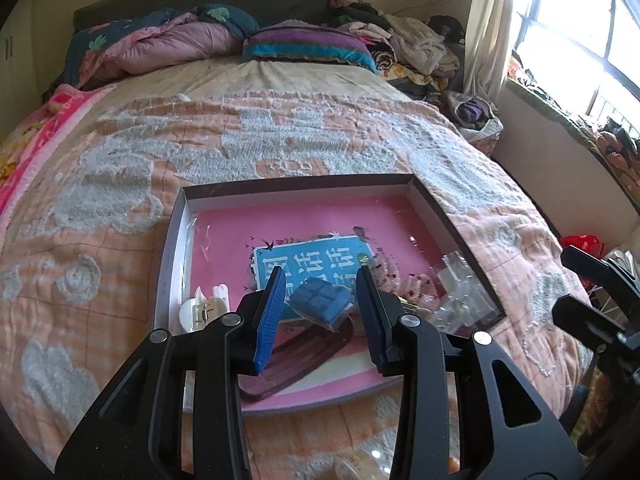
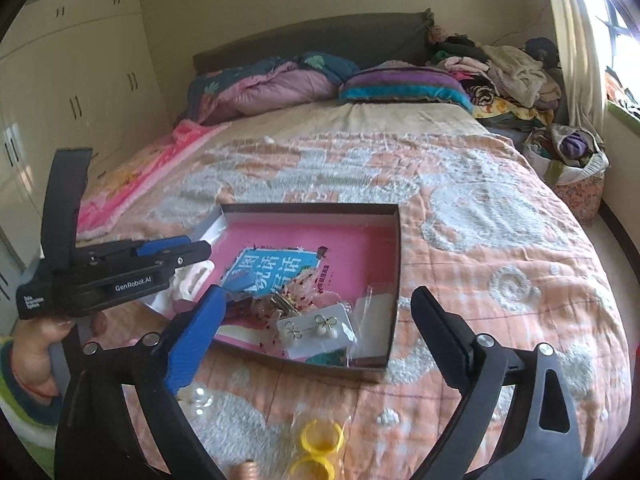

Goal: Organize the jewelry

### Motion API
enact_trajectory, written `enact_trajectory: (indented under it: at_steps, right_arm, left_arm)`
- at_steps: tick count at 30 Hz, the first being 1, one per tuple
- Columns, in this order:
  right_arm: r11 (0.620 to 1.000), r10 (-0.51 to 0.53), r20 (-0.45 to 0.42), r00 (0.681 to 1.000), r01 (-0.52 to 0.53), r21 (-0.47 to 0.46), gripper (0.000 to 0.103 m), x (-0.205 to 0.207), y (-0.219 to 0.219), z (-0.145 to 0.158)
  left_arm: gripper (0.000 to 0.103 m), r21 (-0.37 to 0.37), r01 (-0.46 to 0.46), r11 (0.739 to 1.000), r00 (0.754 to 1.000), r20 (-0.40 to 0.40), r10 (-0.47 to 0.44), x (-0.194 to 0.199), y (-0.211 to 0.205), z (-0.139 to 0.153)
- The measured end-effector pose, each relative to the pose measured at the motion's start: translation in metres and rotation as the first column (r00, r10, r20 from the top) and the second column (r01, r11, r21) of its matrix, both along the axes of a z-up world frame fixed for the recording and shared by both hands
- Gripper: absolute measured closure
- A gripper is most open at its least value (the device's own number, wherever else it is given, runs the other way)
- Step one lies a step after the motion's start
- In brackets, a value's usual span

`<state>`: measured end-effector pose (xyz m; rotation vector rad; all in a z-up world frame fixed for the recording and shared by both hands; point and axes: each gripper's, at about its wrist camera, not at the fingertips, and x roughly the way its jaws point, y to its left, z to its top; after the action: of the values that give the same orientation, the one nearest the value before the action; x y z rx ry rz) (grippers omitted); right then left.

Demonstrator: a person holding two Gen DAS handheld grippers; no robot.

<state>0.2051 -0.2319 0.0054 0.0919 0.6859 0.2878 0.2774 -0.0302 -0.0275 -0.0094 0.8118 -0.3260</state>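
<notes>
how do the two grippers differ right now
The left gripper has its jaws set narrow, with a small blue block between them over the box; whether the pads press it is unclear. The right gripper stands wide open with nothing between its jaws, nearer the box's front corner. In the right wrist view the left gripper looks nearly closed. Both are black with blue pads.
</notes>
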Motion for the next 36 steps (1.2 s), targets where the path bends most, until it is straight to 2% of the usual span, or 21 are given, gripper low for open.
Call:
enact_trajectory:
  at_steps: [18, 23, 28, 36]
  right_arm:
    - [0.999, -0.038, 0.092, 0.995, 0.035, 0.029, 0.007, -0.050, -0.019, 0.043]
    - [0.999, -0.038, 0.114, 0.993, 0.034, 0.031, 0.007, -0.064, -0.022, 0.054]
    - [0.999, -0.041, 0.144, 0.989, 0.037, 0.032, 0.006, -0.081, -0.026, 0.066]
    - [0.999, -0.048, 0.173, 0.984, 0.043, 0.034, 0.005, -0.103, -0.032, 0.078]
  left_arm:
    - [0.074, 0.009, -0.002, 1.000, 0.998, 0.063, 0.001, -0.035, -0.003, 0.038]
    - [0.073, -0.015, 0.019, 1.000, 0.998, 0.067, -0.018, -0.052, -0.005, 0.050]
    - [0.064, -0.015, 0.037, 0.999, 0.994, 0.103, -0.035, -0.074, -0.012, 0.063]
    - [0.057, -0.021, 0.057, 0.998, 0.989, 0.140, -0.053, -0.100, -0.017, 0.077]
